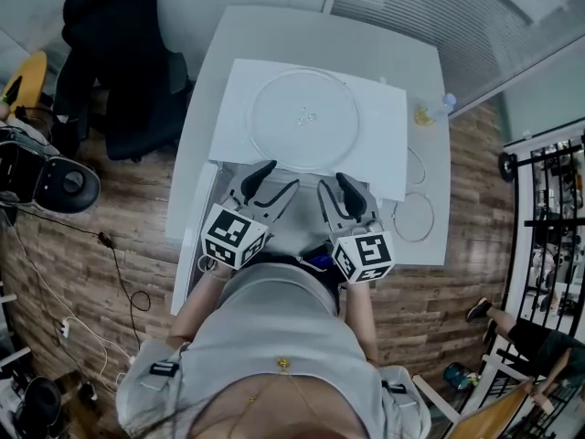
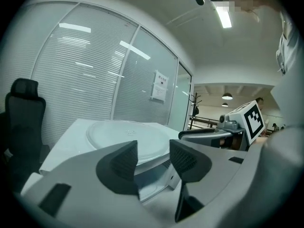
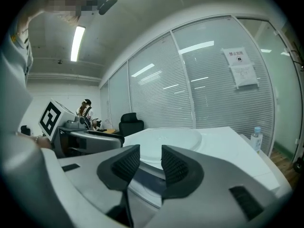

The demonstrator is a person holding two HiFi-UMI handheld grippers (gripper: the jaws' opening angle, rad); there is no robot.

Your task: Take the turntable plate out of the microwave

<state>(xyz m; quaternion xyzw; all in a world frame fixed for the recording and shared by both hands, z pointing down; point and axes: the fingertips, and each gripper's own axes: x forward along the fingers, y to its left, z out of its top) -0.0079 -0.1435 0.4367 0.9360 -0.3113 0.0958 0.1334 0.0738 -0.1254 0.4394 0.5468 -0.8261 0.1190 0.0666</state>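
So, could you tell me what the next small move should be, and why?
Probably draw both tongs back: the glass plate already lies on top of the microwave, and the left tongs and right tongs are open, holding nothing.

A white table [image 1: 311,26] stands on a wood-plank floor [image 1: 101,199]. Left of the table is a black office chair [image 1: 128,62], and a dark cable [image 1: 119,273] trails over the floor off the table's front left corner. A clear bottle [image 1: 445,105] stands at the table's right edge, and two clear rings [image 1: 413,218] lie on the table nearer its front. Beyond the table, a paper notice [image 3: 240,68] hangs on a glass wall with blinds [image 3: 190,94].
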